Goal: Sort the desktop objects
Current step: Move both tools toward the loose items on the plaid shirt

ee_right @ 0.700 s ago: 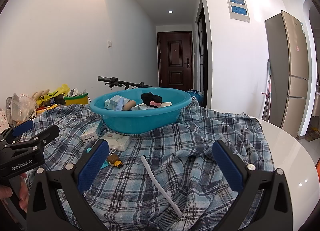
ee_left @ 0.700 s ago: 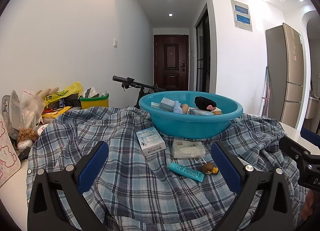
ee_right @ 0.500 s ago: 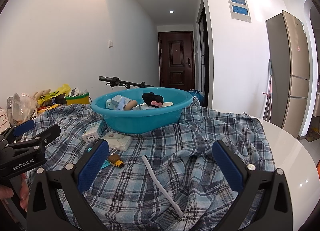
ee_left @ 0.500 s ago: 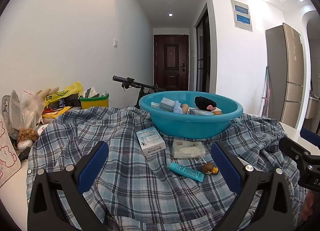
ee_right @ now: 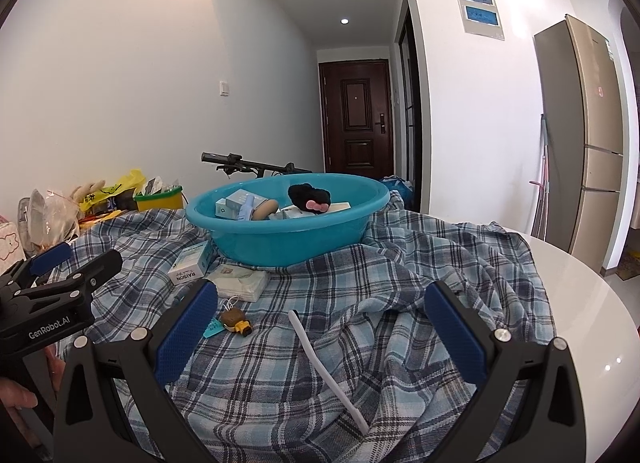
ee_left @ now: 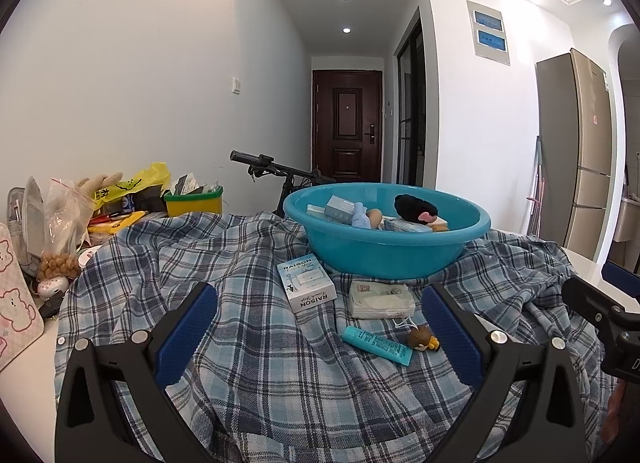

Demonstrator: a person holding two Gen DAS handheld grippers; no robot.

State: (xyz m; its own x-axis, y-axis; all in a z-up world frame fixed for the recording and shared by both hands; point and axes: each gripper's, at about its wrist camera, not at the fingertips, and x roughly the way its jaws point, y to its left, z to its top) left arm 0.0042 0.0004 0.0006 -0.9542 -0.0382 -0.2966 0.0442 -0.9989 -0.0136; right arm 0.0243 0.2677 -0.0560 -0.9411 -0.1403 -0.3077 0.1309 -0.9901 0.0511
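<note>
A teal basin (ee_left: 400, 251) (ee_right: 280, 239) stands on a plaid cloth and holds boxes, a small bottle and a black plush. In front of it lie a white RAISON box (ee_left: 306, 283) (ee_right: 190, 265), a tissue pack (ee_left: 380, 299) (ee_right: 242, 282), a teal tube (ee_left: 376, 345), a small brown and yellow toy (ee_left: 423, 338) (ee_right: 235, 321) and a white strip (ee_right: 326, 363). My left gripper (ee_left: 318, 337) is open over the cloth, short of the tube. My right gripper (ee_right: 320, 337) is open around the white strip without touching it.
Clutter sits at the table's left edge: a yellow tub (ee_left: 194, 205), bags (ee_left: 60, 215), a bear-print pouch (ee_left: 14, 303). A bicycle handlebar (ee_left: 260, 162) rises behind the basin. White tabletop (ee_right: 592, 323) shows at right. A fridge (ee_right: 584, 151) stands by the right wall.
Both views shift very slightly; the right gripper has drifted a little to the left. Nothing was taken hold of or let go.
</note>
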